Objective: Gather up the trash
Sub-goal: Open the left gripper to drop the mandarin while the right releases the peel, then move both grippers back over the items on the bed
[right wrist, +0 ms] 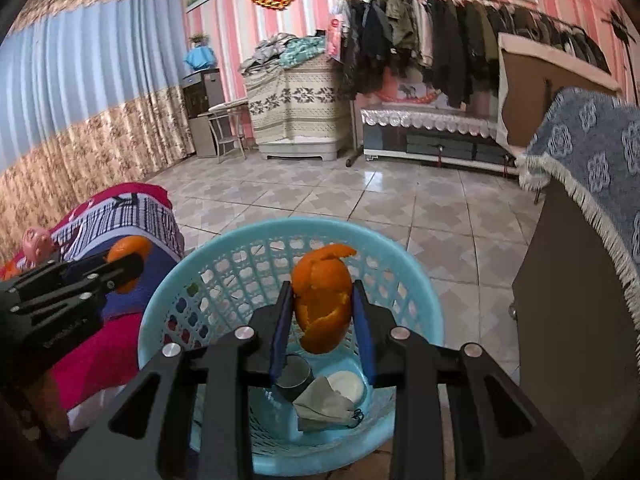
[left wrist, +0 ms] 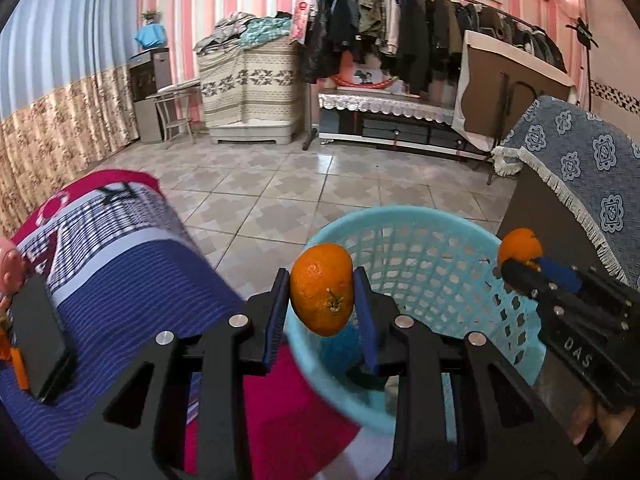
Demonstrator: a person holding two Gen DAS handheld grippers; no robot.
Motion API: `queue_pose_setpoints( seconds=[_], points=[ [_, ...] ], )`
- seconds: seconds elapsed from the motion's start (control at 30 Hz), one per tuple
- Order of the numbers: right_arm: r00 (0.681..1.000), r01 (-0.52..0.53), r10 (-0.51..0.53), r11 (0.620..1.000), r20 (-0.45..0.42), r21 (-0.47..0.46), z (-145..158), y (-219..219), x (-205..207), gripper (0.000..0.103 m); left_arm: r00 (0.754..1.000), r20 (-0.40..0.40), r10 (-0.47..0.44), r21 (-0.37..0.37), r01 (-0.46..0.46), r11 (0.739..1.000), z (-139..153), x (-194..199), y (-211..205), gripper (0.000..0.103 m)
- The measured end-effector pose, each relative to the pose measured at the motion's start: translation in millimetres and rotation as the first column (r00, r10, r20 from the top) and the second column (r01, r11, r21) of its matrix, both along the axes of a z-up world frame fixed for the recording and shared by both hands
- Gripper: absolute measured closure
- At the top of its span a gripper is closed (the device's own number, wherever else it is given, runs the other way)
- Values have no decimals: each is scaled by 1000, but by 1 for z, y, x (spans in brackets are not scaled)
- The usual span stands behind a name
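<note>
Pink-striped walls, a loaded clothes rail (left wrist: 400, 20) and a tiled floor (left wrist: 280, 192) back the scene. At the left lies a red and blue blanket (left wrist: 120, 280) with a dark flat object (left wrist: 40, 340) on it. Next comes the left gripper (left wrist: 321, 292), clamped on an orange peel (left wrist: 322, 288) that looks nearly whole, stem scar facing the camera, its long axis upright between the pads; it hangs over the near left rim of the pale blue basket (left wrist: 440, 264). Further right, the right gripper (right wrist: 322, 300) is closed on a split peel (right wrist: 323, 300), also standing upright, torn tip curling up, held over the basket's middle above a cup (right wrist: 294, 376), a lid (right wrist: 348, 386) and a crumpled mask (right wrist: 324, 406). Judging by this, the drop-off is in hand: the next move calls for opening both grippers, the left one perhaps after shifting further inside the rim so its peel does not fall onto the blanket.
</note>
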State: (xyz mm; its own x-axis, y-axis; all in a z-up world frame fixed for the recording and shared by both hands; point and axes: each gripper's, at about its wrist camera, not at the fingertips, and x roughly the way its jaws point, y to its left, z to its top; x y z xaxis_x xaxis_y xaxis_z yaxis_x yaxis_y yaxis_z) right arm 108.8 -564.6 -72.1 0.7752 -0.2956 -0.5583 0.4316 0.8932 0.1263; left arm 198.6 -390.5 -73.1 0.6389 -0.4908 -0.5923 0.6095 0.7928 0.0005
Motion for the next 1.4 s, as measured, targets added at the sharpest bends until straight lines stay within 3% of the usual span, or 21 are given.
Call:
queue_pose_setpoints(
  seconds=[0.3,0.47,0.73,0.8,0.87,1.03,1.27,1.4],
  points=[
    [1000,14,-14,1000,-18,27,-12,0,10,73,999,-1,-41,2,41,999,-4,8,-28,68],
    [999,39,-39,998,-3,51,-11,-6,10,73,999,25,-24,-2,24,1000,-3,9,-26,37],
    [1000,23,-22,997,-18,76,-19,-1,21,71,998,41,39,-11,-38,999,8,16,2,23],
    [1000,18,-18,998,-13,64,-18,3,22,64,996,53,66,-11,-66,998,11,16,14,20],
    [1000,21,-21,999,-7,44,-16,6,22,37,995,45,85,-23,-84,996,13,15,26,19],
    [999,19,-19,1000,29,15,-9,12,18,19,990,54,126,-19,-126,992,17,11,53,17],
    [999,-12,13,999,44,-34,3,29,19,13,978,47,204,-44,-202,978,27,4,106,14],
    [998,-42,43,999,51,-33,7,42,20,12,963,82,256,-43,-253,967,33,-4,136,8]
  ],
)
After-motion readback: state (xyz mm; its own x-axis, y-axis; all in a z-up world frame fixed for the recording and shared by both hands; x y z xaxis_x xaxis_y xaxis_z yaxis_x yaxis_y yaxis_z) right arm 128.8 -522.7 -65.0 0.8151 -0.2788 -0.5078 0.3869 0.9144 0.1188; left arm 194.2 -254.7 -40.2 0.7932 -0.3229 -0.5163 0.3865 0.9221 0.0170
